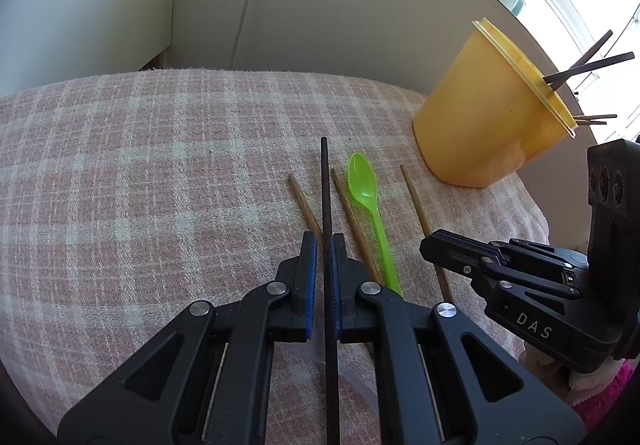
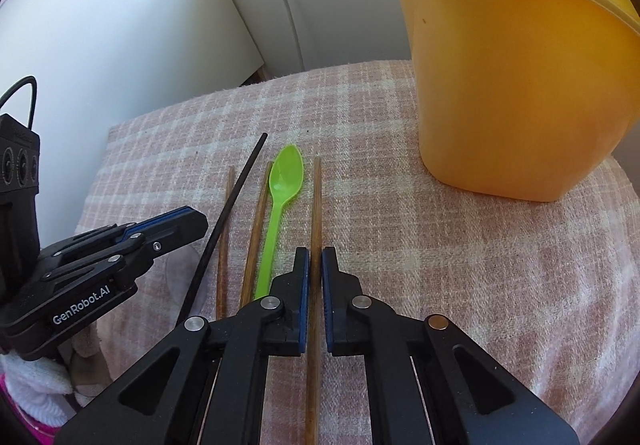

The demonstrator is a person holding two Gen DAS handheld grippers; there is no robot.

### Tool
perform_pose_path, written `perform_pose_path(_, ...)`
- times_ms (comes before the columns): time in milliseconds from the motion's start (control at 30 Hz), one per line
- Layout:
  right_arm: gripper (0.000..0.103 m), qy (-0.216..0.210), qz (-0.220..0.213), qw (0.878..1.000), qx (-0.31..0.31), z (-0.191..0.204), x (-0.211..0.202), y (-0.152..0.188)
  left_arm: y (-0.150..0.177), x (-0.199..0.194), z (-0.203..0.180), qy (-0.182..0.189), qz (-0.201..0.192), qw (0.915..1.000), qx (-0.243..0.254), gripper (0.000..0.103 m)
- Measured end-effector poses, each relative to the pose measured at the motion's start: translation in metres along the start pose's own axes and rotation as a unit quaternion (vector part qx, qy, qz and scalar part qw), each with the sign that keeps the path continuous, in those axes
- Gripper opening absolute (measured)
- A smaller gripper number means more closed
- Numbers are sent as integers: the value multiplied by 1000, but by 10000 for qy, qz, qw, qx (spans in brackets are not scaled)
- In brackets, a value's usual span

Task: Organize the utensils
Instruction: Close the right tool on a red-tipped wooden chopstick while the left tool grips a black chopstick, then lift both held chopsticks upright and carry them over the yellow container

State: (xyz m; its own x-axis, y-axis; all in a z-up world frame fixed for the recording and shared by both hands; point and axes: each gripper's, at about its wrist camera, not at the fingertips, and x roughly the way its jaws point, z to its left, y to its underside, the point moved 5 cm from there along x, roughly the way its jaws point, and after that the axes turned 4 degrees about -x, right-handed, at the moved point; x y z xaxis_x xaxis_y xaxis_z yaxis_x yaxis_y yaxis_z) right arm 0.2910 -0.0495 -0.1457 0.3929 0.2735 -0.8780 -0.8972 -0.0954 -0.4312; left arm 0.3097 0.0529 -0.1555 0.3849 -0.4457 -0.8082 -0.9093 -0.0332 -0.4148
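White walls and a bright window are seen behind a pink checked cloth (image 1: 140, 173). On it, the left gripper (image 1: 323, 245) is clamped on a black chopstick (image 1: 325, 185), near a yellow cup (image 1: 480, 117). From the right wrist, the right gripper (image 2: 315, 261) is closed on a brown chopstick (image 2: 317, 205), beside a green spoon (image 2: 280, 189).

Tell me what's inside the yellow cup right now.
Several sticks poke out past the rim of the yellow cup: two dark chopsticks and two brown ones. Its wall hides their lower ends and anything else inside.

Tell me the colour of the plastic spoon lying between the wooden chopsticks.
Bright lime green plastic spoon, clearest in the right wrist view.
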Motion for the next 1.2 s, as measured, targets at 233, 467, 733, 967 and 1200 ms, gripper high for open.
perform_pose_path(233, 5, 10, -47, 10000, -35, -5, -12, 3, 8, 8, 0, -303, 407, 9986, 137, 6)
perform_pose_path(467, 5, 17, -26, 10000, -18, -11, -16, 6, 7, 10, 1, -343, 401, 9983, 267, 4)
perform_pose_path(733, 5, -64, -190, 9998, -73, -14, -35, 8, 2, -31, 1, -101, -167, 9997, 128, 3)
perform_pose_path(967, 5, -171, -548, 9980, -276, -13, -70, 11, 5, -80, -17, 71, -633, 9973, 371, 3)
perform_pose_path(1200, 5, -233, -995, 9935, -499, -19, -116, 16, 13, -117, -48, 218, -967, 9928, 676, 3)
